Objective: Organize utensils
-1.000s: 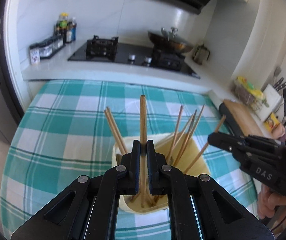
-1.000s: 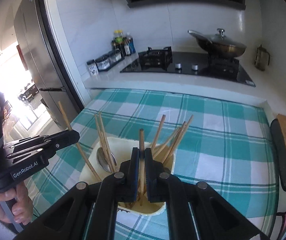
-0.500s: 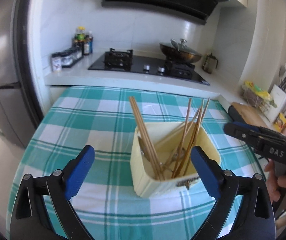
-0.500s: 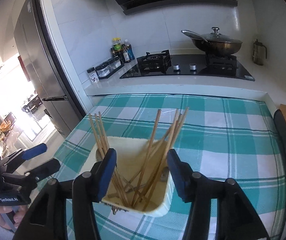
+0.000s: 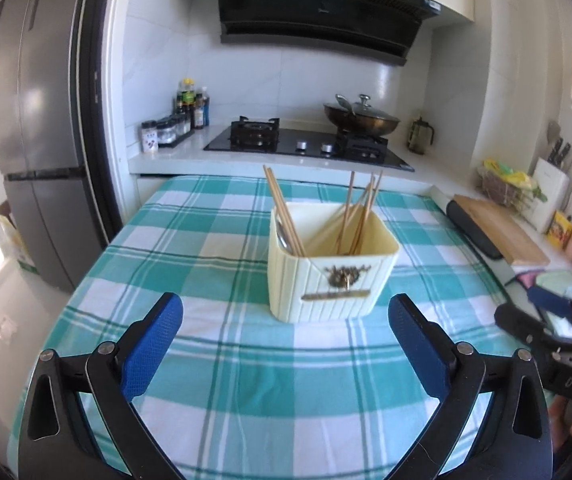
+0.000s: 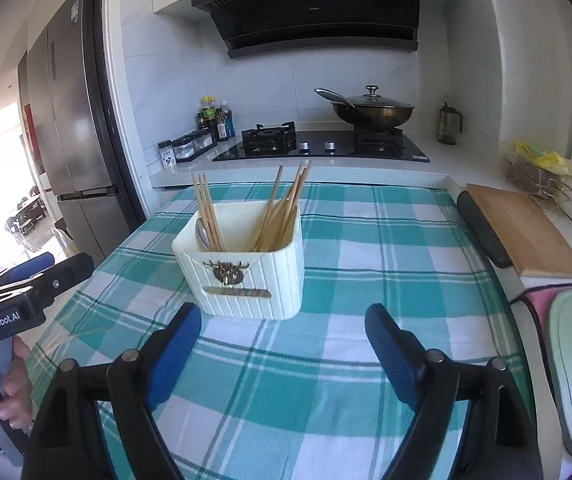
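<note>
We log chopsticks (image 5: 282, 212), spoon (image 6: 203, 234) in holder (image 5: 328, 276), 12 o'clock; left gripper (image 5: 286, 344), right gripper (image 6: 282, 348) wide open, empty; task seems done.

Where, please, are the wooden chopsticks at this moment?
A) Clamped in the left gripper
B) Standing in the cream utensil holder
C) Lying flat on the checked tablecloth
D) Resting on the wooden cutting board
B: the chopsticks stand leaning inside the cream utensil holder on the tablecloth, while the left gripper and the right gripper are both open and hold nothing.
</note>
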`<state>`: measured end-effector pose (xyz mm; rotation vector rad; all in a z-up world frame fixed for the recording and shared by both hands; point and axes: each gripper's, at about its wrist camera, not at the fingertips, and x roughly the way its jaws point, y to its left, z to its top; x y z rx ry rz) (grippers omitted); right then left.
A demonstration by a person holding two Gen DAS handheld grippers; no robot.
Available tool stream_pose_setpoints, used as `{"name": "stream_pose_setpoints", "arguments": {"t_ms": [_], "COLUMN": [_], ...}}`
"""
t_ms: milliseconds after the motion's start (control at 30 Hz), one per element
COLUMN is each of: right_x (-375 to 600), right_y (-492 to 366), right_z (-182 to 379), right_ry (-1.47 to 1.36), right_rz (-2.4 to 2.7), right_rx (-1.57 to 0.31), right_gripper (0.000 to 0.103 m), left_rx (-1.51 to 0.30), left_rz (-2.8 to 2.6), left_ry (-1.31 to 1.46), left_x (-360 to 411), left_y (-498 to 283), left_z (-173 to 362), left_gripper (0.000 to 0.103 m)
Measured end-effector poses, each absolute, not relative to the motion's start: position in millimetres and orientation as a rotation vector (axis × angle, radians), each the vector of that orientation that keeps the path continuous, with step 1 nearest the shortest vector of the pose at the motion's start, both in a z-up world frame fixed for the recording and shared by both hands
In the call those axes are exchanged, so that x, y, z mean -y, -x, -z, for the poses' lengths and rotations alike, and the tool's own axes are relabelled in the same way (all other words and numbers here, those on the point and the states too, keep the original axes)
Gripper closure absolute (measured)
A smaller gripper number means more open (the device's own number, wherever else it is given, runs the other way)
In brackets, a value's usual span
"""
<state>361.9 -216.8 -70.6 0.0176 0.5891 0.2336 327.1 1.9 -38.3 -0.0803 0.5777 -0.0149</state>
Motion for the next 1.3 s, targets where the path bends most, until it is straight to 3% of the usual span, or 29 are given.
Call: {"name": "stream_pose_setpoints", "arguments": {"t_ms": [567,1300], "right_x": [196.8,188.6], "right_y": [-251.0,-215.9], "right_z": [31.4,5.9], "right_ry": [0.060,0.073], "right_rz": [-0.132,-0.191], "right_rx": [-0.535,-0.465], "right_gripper": [0.014,0.014], "left_rx": [-0.572,-0.584], "left_rz": [-0.100,-0.094], "left_ry": [-0.026,-0.038], "left_x": [9.7,12.4], "left_y": [-230.2,-218.8], "left_z": [-0.6,-13.6], "left_gripper": [0.000,0.000]}}
